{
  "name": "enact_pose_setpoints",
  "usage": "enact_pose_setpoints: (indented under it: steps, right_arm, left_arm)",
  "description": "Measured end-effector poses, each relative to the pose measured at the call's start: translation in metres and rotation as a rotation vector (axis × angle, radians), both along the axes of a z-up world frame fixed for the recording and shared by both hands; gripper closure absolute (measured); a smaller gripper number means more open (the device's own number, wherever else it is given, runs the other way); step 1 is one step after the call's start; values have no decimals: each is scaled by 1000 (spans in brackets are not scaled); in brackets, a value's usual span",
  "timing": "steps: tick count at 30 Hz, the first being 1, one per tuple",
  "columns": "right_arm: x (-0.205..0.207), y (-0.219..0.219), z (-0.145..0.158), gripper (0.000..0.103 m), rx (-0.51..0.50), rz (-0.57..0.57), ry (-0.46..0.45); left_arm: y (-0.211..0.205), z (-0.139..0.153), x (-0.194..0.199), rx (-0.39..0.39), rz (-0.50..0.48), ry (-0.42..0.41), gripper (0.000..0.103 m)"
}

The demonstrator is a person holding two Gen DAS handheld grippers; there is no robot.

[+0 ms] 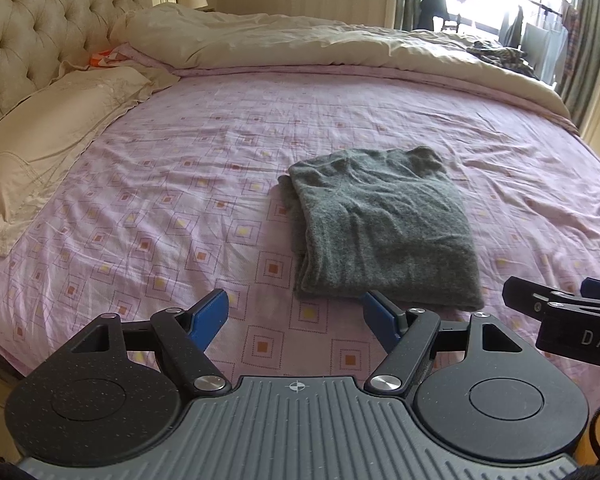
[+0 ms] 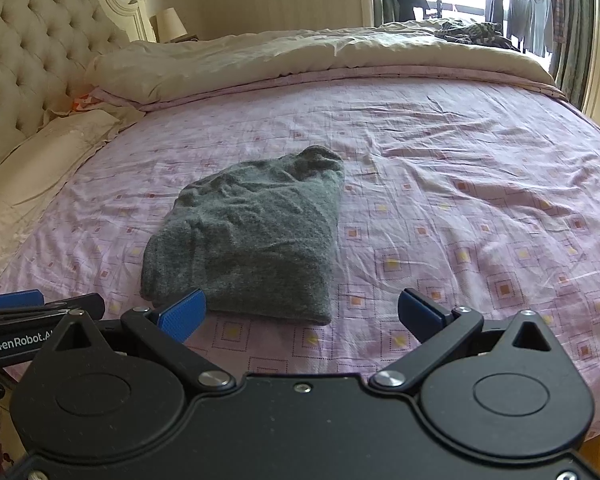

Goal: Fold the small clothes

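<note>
Left wrist view: the left gripper (image 1: 294, 318) is spread wide and empty, hovering over the pink sheet (image 1: 160, 184) just short of the near edge of a grey garment (image 1: 380, 228). The garment lies on the bed as a compact rectangle, layers stacked along its left side, top surface fairly smooth. The right gripper (image 1: 556, 300) shows at the right edge; from here I cannot tell how its fingers stand.

Right wrist view: the right gripper (image 2: 302, 314) is also spread and holds nothing, near the front edge of the garment (image 2: 248, 236). The far end looks bunched and lumpy, perhaps a collar or cuff.

Judging by this, the garment looks folded and released, so this piece seems essentially done, bar tidying the far end. A heap of clothes (image 2: 468, 32) on the duvet (image 2: 260, 56) may be what is left.
</note>
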State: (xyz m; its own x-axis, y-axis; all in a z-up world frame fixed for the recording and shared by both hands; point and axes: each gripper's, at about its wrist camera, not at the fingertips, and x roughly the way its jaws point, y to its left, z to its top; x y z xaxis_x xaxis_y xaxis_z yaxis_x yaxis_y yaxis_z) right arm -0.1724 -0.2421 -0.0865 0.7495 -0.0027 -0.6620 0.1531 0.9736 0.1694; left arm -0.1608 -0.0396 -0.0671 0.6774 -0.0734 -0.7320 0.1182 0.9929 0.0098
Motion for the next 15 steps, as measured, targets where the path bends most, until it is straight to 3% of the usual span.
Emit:
enact_pose_setpoints:
  steps: [15]
  right_arm:
    - [10,-4,-10,1,27,-8,18]
  left_arm:
    - [-7,-3,9,14,-3,-6,30]
